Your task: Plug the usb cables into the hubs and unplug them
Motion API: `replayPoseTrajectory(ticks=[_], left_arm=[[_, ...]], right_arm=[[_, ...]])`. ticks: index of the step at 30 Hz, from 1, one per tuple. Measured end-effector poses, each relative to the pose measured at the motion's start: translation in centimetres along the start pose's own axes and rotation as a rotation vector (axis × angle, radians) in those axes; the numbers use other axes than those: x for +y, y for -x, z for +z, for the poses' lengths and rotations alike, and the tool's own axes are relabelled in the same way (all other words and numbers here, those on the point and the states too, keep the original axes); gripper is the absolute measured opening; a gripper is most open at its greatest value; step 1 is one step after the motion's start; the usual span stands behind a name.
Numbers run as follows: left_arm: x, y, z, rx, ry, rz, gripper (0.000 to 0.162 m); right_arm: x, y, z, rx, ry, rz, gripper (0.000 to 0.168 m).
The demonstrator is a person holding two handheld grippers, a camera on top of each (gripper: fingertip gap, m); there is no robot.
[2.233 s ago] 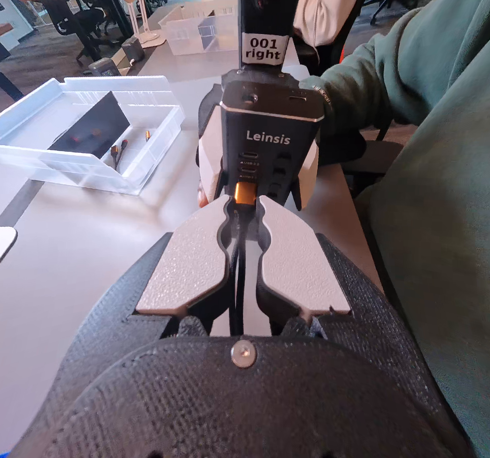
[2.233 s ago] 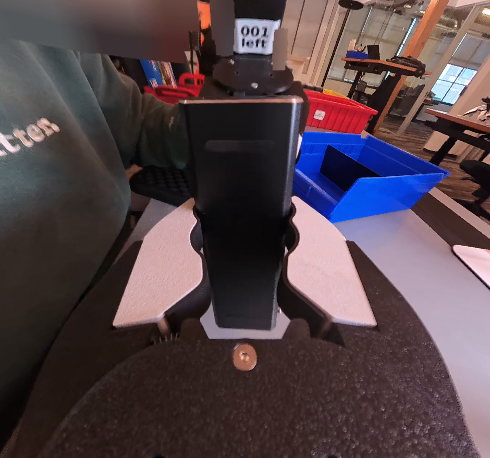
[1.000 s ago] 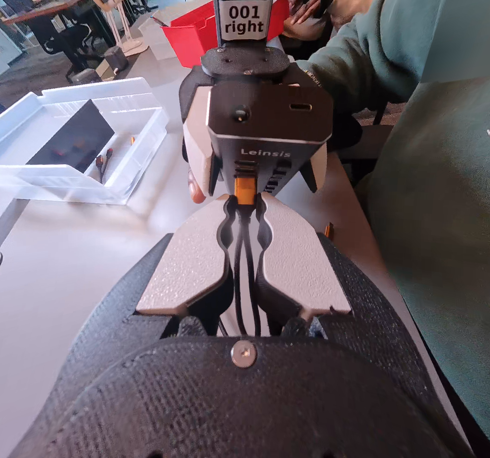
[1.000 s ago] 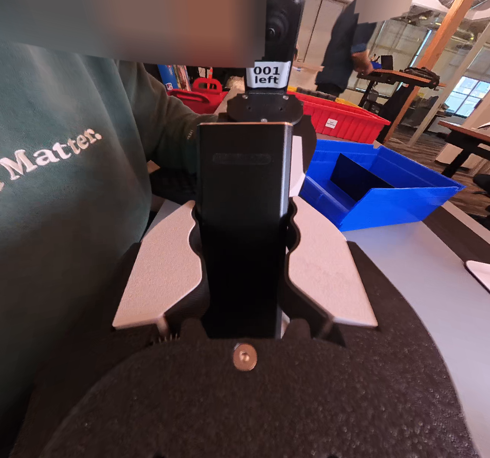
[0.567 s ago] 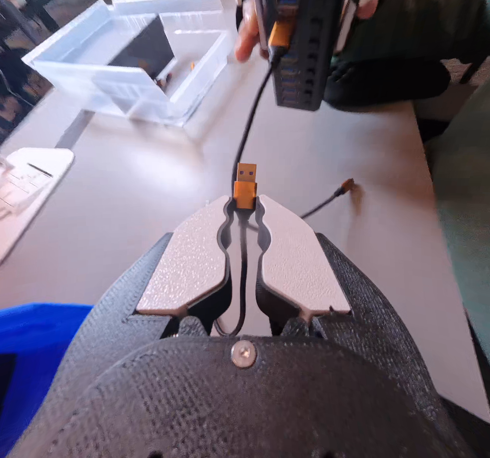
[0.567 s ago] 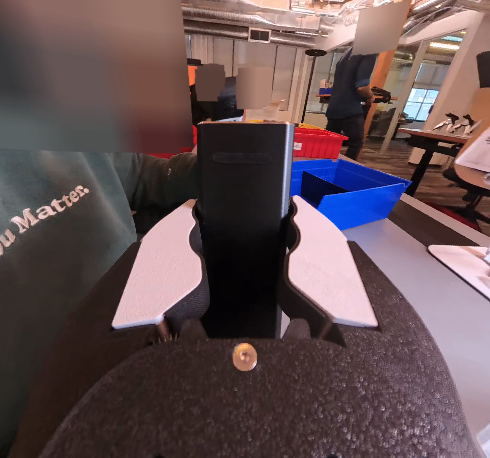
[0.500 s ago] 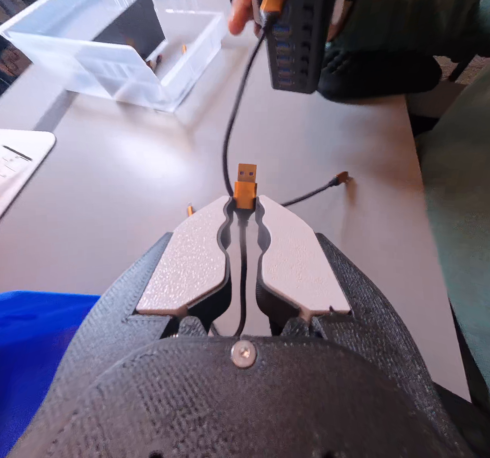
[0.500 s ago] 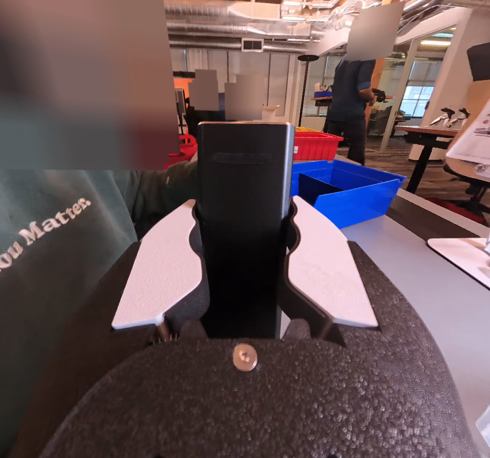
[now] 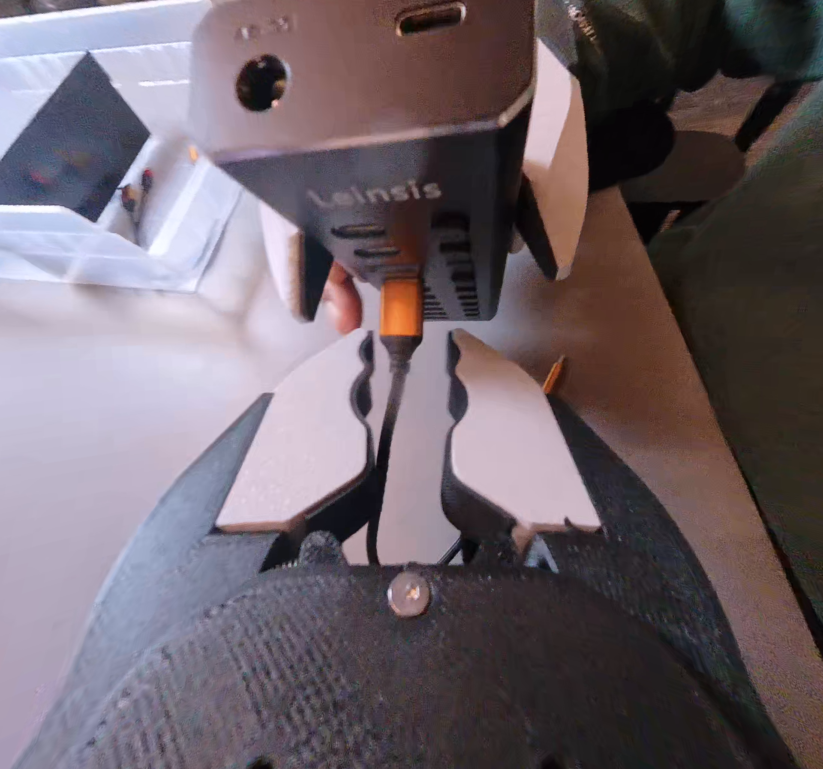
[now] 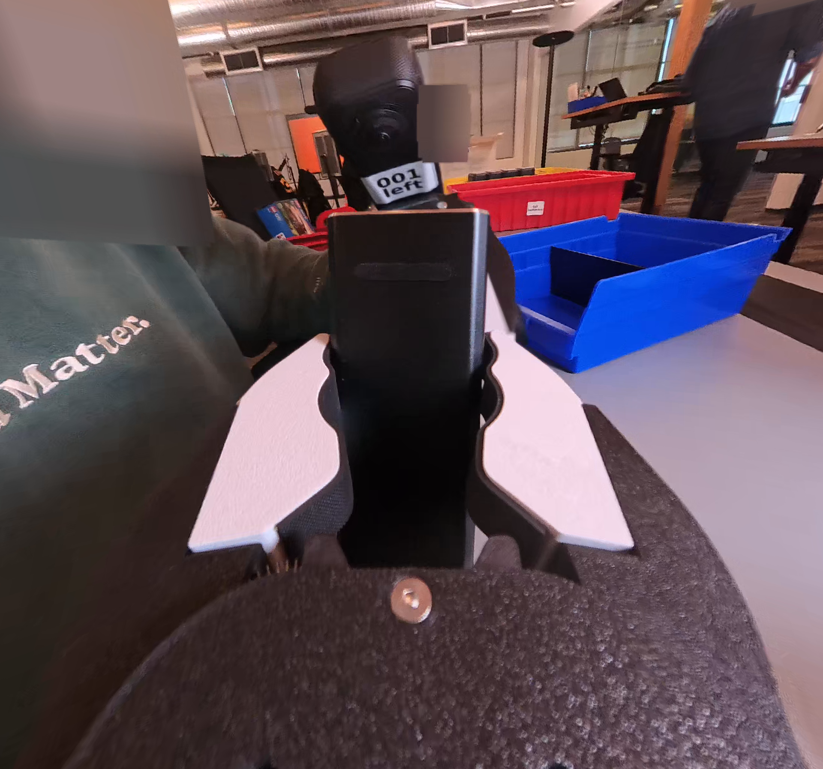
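Clamping the hub (image 10: 403, 347), right gripper (image 10: 407, 347) faces parted left gripper (image 9: 409, 338) (blue bin (image 10: 645, 302) beside)

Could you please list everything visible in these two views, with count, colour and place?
USB hub: one, dark grey, held up between the right tongs.
USB cable: one, orange plug on a black lead, plugged into the hub.
Loose connector: one, orange, on the table at right.
Clear bin: one, with a black divider and small cables, far left.
Blue bin: one, with a dark divider, on the table.
Red bin: one, behind the blue one.
Table: one, light grey.
Green sleeve: one, upper right.
Left tongs: open around the lead.
Right tongs: shut on the hub.
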State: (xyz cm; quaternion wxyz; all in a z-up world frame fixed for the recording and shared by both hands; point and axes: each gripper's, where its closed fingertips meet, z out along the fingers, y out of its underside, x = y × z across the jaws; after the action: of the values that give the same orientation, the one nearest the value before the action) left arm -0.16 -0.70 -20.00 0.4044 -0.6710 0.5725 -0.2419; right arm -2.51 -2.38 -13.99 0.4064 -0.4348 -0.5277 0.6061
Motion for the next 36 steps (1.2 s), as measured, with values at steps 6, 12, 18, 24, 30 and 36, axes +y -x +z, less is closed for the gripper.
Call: replayPoseTrajectory(ticks=[6, 12, 18, 24, 30, 36], left_arm=[[0.6, 0.2, 0.1, 0.018, -0.046, -0.135, 0.006], [1.0, 0.4, -0.2, 0.011, -0.087, -0.196, 0.001], [0.4, 0.7, -0.7, -0.012, -0.100, -0.186, 0.001], [0.8, 0.2, -0.5, -0.022, -0.095, -0.171, 0.001], [0.6, -1.2, -1.0, 0.053, -0.141, -0.153, 0.014], [0.0, -1.9, -1.2, 0.127, -0.204, -0.190, 0.018]], right_arm=[[1.3, -1.0, -0.3, 0.076, 0.056, -0.052, 0.063], [2.3, -1.8, 0.2, 0.166, 0.168, -0.131, 0.076], [4.3, -1.8, 0.9, 0.183, 0.285, -0.142, 0.080], [4.8, -1.6, 1.3, 0.178, 0.321, -0.189, 0.074], [4.9, -0.9, 1.5, 0.128, 0.290, -0.178, 0.073], [4.5, -0.2, 1.5, 0.056, 0.245, -0.132, 0.073]])
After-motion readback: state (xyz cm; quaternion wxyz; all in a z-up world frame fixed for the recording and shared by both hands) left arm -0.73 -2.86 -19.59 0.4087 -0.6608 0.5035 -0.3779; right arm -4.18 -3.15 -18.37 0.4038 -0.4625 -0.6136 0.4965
